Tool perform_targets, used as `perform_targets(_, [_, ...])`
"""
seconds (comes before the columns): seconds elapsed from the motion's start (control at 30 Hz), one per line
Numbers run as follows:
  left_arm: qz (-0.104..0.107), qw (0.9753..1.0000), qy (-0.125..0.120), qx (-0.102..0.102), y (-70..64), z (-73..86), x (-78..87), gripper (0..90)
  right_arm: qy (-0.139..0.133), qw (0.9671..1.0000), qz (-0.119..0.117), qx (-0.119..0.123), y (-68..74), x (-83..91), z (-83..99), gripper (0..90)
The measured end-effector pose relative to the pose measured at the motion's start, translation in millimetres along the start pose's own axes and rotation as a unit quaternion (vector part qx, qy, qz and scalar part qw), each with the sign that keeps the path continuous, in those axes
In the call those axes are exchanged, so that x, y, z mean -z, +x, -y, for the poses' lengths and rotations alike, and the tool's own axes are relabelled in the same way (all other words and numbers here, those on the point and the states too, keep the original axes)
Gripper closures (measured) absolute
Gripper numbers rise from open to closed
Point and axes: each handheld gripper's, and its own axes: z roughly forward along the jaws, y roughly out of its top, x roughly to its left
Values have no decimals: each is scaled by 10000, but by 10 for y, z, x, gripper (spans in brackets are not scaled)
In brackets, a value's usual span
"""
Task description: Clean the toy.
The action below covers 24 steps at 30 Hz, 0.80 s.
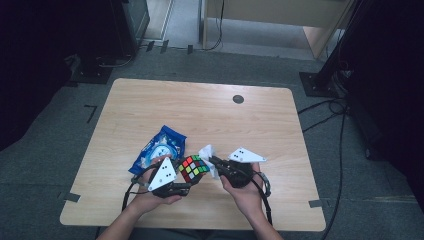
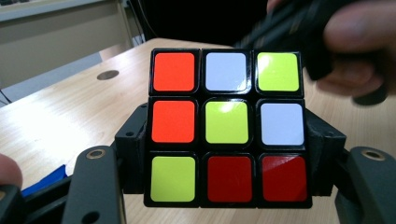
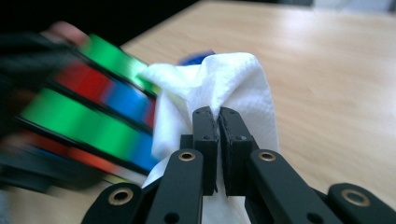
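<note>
Cube [image 1: 193, 168] first: I am gripping it in my left tongs [image 1: 186, 188], the jaws pressing on its two opposite sides, and I am holding it up just above the near edge of the bench [image 1: 200, 115] so its faces are free to be reached. In the left gripper view the face turned toward that camera is showing orange, white, yellow and red squares, level and steady, which is the point of clamping it from the sides.

My right tongs [image 3: 218, 119] are closing tight on a fold of white tissue [image 3: 233, 79], jaws nearly meeting with the paper pinched between them. I am bringing that tissue against the cube's right side; in the right gripper view the two look to be touching, though the cube is blurred there. I judge I am wiping the cube, one hand steadying, the other rubbing.

A blue snack bag [image 1: 159, 148] is lying flat on the bench just behind my left hand [image 1: 150, 192], out of the way of the work.
</note>
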Motion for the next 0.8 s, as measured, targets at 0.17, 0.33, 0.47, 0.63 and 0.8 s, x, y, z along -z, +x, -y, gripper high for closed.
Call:
perform_targets(0.17, [-67, 9999, 121, -23, 8, 29, -24, 341, -463, 9988, -147, 48, 86, 146, -109, 868])
perform_targets(0.33, [-54, 9998, 163, -113, -41, 30, -52, 341, -939, 9927, -741, 183, 364, 313, -256, 867])
perform_targets(0.47, [-37, 9999, 77, -129, -55, 6, -35, 341, -844, 9923, -816, 396, 489, 244, -226, 865])
perform_targets(0.63, [-17, 9999, 65, -153, -48, 7, -19, 341, -720, 9950, -657, 211, 366, 171, -160, 863])
perform_targets(0.8, [-43, 9999, 19, -137, -26, -8, 9, 341, -382, 9989, -2, 283, 119, 58, -43, 863])
